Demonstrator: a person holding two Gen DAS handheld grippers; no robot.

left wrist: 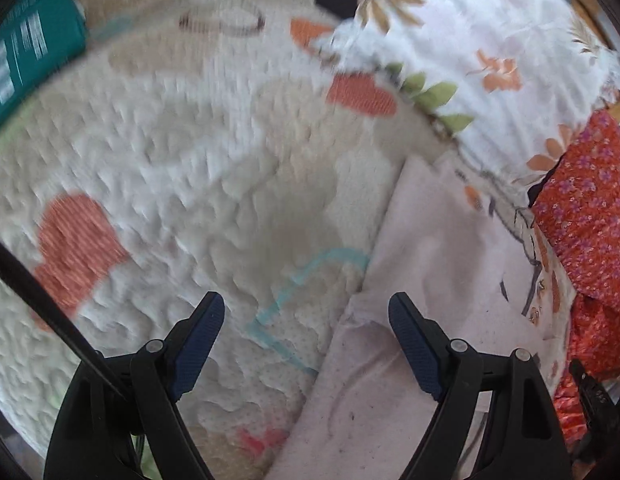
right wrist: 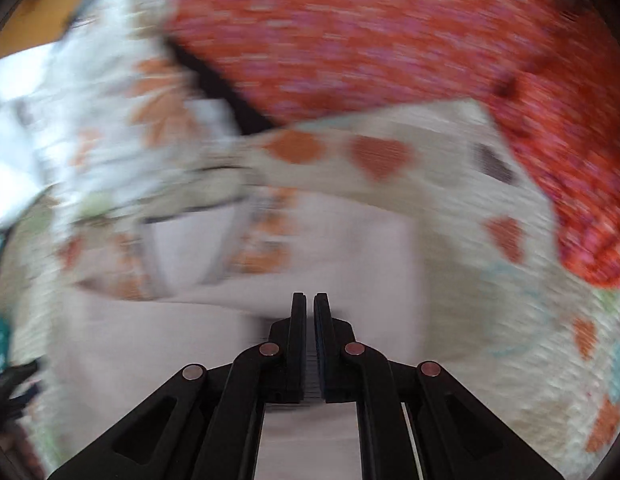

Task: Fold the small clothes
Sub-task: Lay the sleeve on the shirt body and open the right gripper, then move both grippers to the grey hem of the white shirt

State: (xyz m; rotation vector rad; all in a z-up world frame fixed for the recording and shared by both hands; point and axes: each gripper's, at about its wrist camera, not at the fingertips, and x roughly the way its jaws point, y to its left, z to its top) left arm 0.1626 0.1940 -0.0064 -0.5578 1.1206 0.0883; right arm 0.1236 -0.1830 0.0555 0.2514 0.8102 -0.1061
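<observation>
From my left gripper (left wrist: 306,324) I see its fingers spread wide apart with nothing between them, hovering over the quilted blanket (left wrist: 182,152) with orange hearts; the pale pink garment (left wrist: 422,280) lies just under and past the right-hand finger, its left edge running up between the two fingers. My right gripper (right wrist: 309,300) has its fingers drawn together with only a thin slit between them, low over the same pale pink garment (right wrist: 350,248); I cannot tell whether any cloth is pinched there, as the view is badly blurred. Both grippers point forward and downward toward the bedding. Farther out on the left view a white floral cloth (left wrist: 470,40) lies beyond the pink piece, an orange-red flowered fabric (left wrist: 590,208) sits at the right edge, and a teal book (left wrist: 30,52) rests at far left. The right view alone shows the orange-red flowered fabric (right wrist: 370,40) filling the far field, overlapping the heart blanket (right wrist: 450,184).
</observation>
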